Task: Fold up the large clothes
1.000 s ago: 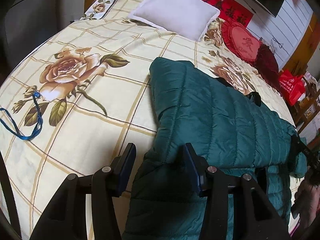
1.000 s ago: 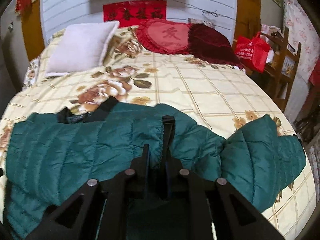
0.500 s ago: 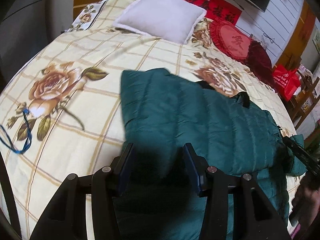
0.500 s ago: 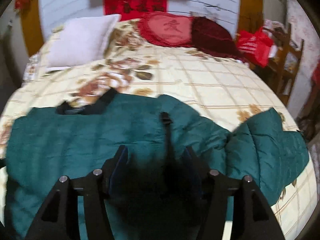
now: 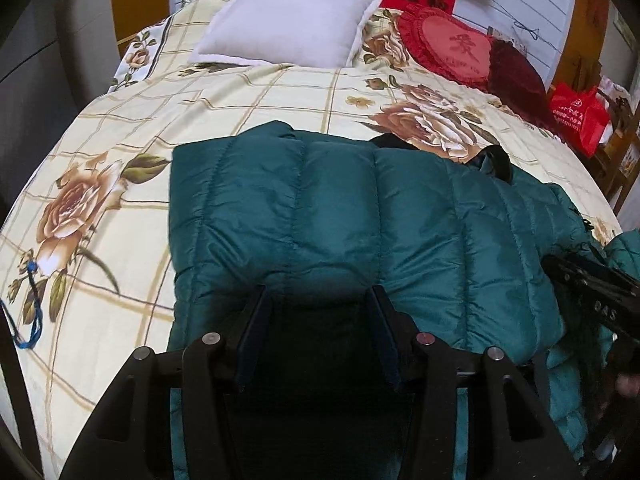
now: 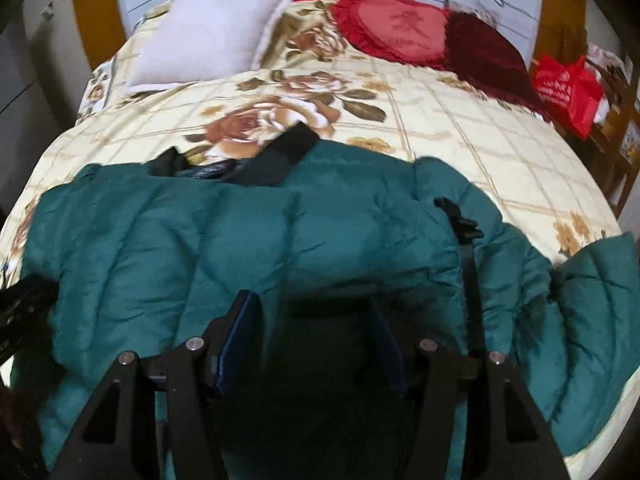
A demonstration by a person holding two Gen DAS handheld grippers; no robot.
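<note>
A teal quilted down jacket (image 5: 340, 208) lies across the floral bedspread (image 5: 248, 96), its left part folded over into a flat panel. My left gripper (image 5: 316, 296) hovers over the near edge of that panel, open, with only shadowed fabric below its jaws. In the right wrist view the jacket (image 6: 240, 232) fills the foreground, with a black collar (image 6: 280, 156) at its far edge and a black zip strip (image 6: 468, 248) to the right. My right gripper (image 6: 312, 300) stands open above the jacket's middle and pinches nothing. The jacket's right end lies bunched at the bed's edge.
At the head of the bed lie a white pillow (image 5: 288, 20), a red heart cushion (image 5: 452, 48) and a dark red cushion (image 5: 516, 76). A red bag (image 5: 576, 116) hangs by wooden furniture on the right. A blue cord (image 5: 28, 312) lies at the bed's left edge.
My right gripper was shut on the jacket's fabric by the zip strip and has let go, jaws now wide. My left gripper slid right from the jacket's left edge over the folded panel.
</note>
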